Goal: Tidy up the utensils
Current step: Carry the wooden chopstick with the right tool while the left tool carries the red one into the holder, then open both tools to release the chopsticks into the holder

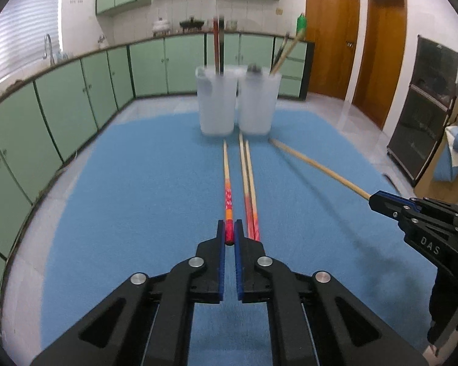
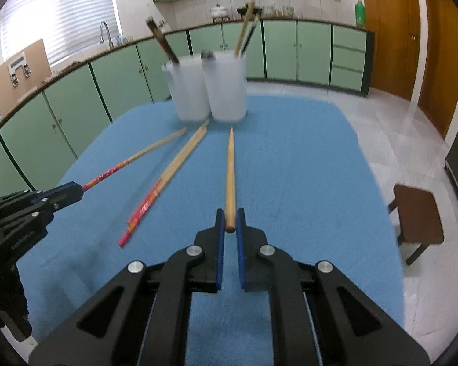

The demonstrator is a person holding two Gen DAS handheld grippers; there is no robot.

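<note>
My left gripper (image 1: 229, 228) is shut on the red-patterned end of a chopstick (image 1: 228, 192) that points toward two white plastic cups (image 1: 218, 103). Two more red-ended chopsticks (image 1: 249, 189) lie on the blue mat just to its right. My right gripper (image 2: 230, 219) is shut on the thick end of a plain wooden stick (image 2: 230, 170), also aimed at the cups (image 2: 226, 88). The left cup holds dark utensils (image 1: 218, 48), the right cup holds wooden ones (image 1: 285, 55). Each gripper shows at the edge of the other's view: the right gripper (image 1: 378, 201), the left gripper (image 2: 73, 192).
A blue mat (image 1: 122, 198) covers the table. Green cabinets (image 1: 64, 109) line the walls behind, with wooden doors (image 1: 329, 30) to the right. A brown stool (image 2: 418, 216) stands right of the table. A dark cabinet (image 1: 424, 116) is at far right.
</note>
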